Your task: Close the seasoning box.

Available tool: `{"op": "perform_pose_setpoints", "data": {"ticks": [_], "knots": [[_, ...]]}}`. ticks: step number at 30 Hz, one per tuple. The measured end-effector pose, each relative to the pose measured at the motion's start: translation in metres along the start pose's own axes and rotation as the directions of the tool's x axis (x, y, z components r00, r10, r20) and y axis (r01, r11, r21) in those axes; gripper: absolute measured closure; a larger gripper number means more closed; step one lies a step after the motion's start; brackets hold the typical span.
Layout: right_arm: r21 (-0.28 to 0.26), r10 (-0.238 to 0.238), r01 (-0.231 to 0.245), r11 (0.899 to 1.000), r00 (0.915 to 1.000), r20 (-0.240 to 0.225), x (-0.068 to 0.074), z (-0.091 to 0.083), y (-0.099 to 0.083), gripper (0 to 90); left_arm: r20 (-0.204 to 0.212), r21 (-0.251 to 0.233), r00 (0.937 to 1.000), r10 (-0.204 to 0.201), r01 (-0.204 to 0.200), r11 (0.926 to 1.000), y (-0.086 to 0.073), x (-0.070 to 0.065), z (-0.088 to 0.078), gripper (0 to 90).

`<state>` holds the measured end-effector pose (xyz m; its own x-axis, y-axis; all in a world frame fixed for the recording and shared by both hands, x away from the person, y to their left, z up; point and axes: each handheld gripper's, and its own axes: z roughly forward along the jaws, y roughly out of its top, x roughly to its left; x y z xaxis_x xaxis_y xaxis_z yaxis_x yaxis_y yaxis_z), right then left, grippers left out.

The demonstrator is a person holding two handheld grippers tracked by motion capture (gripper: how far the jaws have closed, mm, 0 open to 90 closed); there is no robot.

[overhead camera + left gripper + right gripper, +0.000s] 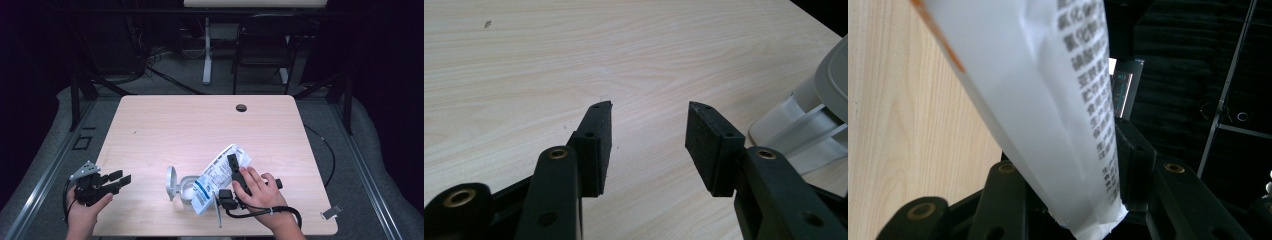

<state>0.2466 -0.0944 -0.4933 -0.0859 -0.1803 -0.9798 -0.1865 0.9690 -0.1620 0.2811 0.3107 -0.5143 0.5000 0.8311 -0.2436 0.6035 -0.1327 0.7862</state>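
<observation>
The right gripper point(234, 165) holds a white printed pouch point(216, 179): in the right gripper view the pouch point(1048, 100) runs up from between its two black jaws, which close on its lower end from either side, so the jaws stand partway closed with the packet clamped between them. Dark printed characters run down the side of the pouch that faces the right-hand jaw, and an orange stripe crosses its upper left part. In the high view the pouch slants from the right gripper's fingers down toward the near edge of the table point(165, 125), with its lower end just beside, perhaps over, a white container point(186, 187) whose round lid point(171, 182) stands flipped up on the side away from the pouch. Whether the pouch touches the container's rim I cannot tell. The left gripper point(116, 181) rests at the table's near left corner, well apart from the pouch, and its fingers point across the table toward the container. In the left gripper view its jaws stand wide apart, pads point(596, 145) facing each other over bare wood with nothing between them, so the left gripper point(650, 145) grips nothing. The white container point(804, 135) lies off beyond the right-hand finger at that view's right edge, near it but not touching.
</observation>
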Motion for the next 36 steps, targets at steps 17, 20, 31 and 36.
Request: {"op": "perform_pose_setpoints", "data": {"ticks": [17, 20, 31, 36], "knots": [[-0.003, 0.002, -0.002, 1.000, 1.0000, 0.003, -0.0007, 0.0000, 0.0011, 63.6, -0.001, -0.001, 1.0000, 0.001, -0.001, 1.0000, 0.0002, 0.0001, -0.0004, 53.8], [-0.005, 0.007, -0.007, 1.000, 1.0000, 0.000, -0.0001, 0.0000, 0.0015, 63.7, -0.001, 0.000, 1.0000, 0.001, -0.001, 1.0000, 0.0002, 0.0001, -0.0006, 53.8], [0.000, 0.030, -0.030, 1.000, 0.9994, -0.019, 0.0011, 0.0002, 0.0023, 65.1, -0.001, 0.001, 1.0000, 0.001, -0.001, 1.0000, 0.0002, 0.0009, -0.0009, 53.8], [-0.008, 0.067, -0.067, 0.998, 0.9967, -0.045, 0.0048, 0.0003, 0.0019, 65.3, -0.002, 0.002, 1.0000, 0.002, -0.002, 1.0000, 0.0001, 0.0010, -0.0008, 53.8]]}}
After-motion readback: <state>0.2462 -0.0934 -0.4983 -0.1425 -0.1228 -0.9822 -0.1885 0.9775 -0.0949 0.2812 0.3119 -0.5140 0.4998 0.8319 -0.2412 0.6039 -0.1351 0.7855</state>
